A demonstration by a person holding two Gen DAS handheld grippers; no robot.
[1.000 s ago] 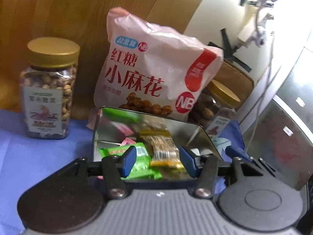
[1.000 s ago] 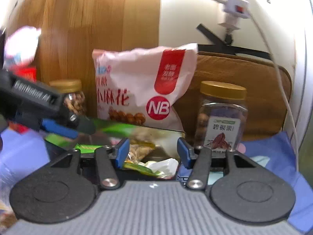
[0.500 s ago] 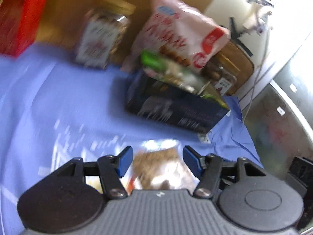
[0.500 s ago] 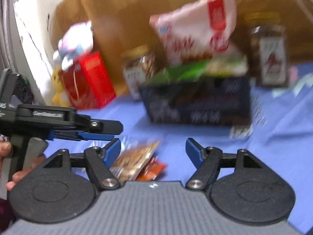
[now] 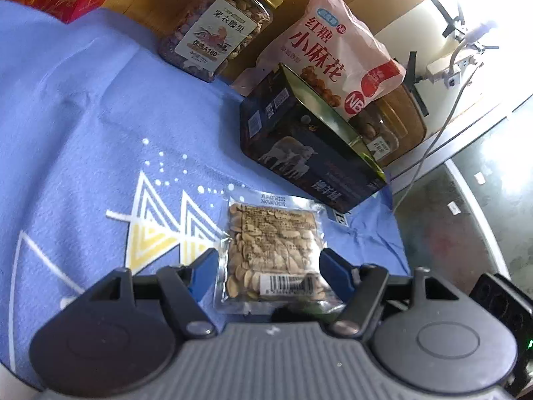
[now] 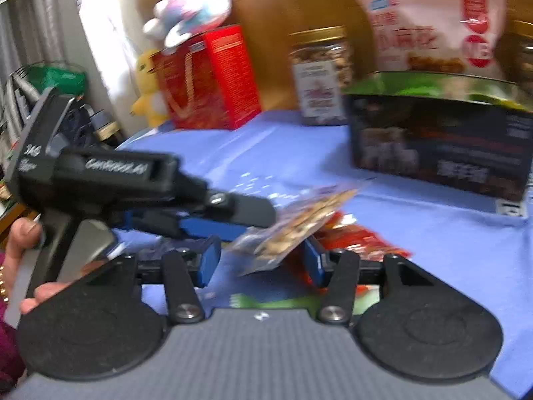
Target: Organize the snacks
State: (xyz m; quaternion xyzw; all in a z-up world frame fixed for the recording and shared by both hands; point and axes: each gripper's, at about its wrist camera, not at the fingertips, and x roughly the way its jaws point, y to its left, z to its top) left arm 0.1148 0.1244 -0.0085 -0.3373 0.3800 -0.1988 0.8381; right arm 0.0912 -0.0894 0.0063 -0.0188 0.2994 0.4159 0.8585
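Note:
A clear packet of nuts (image 5: 273, 250) lies between the blue fingers of my left gripper (image 5: 271, 266), which is open around it; in the right wrist view the packet (image 6: 296, 223) looks tilted up off the blue cloth. My right gripper (image 6: 260, 261) is open and empty, just behind the packet and a red packet (image 6: 356, 236) on the cloth. The dark snack box (image 5: 306, 153) stands open beyond, with green packets showing at its top (image 6: 433, 86).
Along the wooden back wall stand a gold-lidded nut jar (image 5: 216, 33), a pink snack bag (image 5: 336, 60), a second jar (image 5: 379, 133) and a red carton (image 6: 206, 76) with plush toys. A green packet (image 6: 266, 300) lies under my right gripper. The cloth's right edge (image 5: 393, 233) is near.
Both grippers pulled back from the box and dropped low over the cloth. My left gripper now straddles the nut packet, which looks raised at one end.

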